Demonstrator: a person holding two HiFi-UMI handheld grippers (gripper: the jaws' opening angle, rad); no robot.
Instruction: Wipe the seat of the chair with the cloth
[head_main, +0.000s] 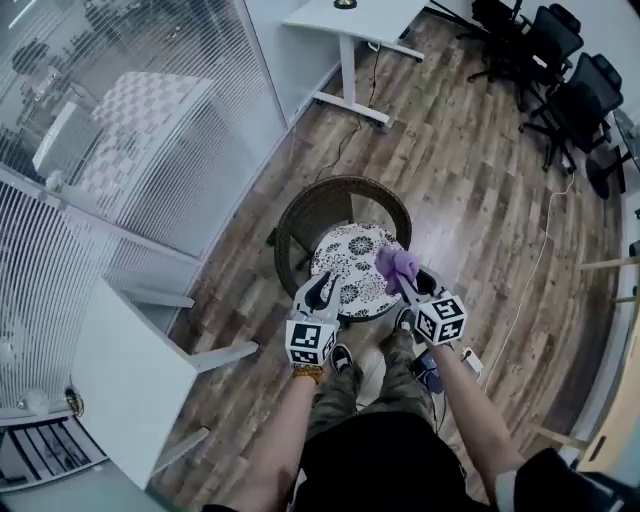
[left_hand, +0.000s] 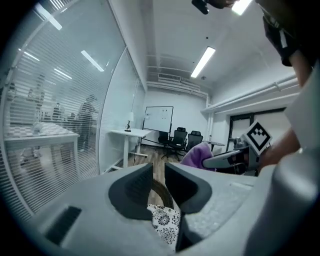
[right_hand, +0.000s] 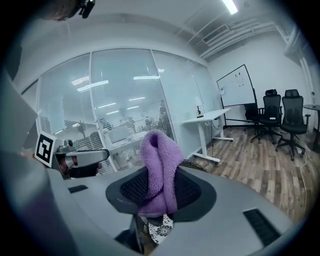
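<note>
Both forearms reach down over the chair seat (head_main: 352, 250). The right gripper (head_main: 404, 283) clamps the purple cloth (head_main: 396, 264); the left gripper (head_main: 322, 284) has its jaws slightly apart, empty. Open wooden floor (head_main: 470, 180) lies around the seat.

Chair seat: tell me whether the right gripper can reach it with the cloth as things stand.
Probably yes. The right gripper, shut on the purple cloth, hangs over the patterned seat cushion with nothing between them; the left gripper sits off to the side.

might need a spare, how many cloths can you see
1: a purple cloth clamped in the right gripper, held over the chair seat. Others may be hidden out of view.
</note>
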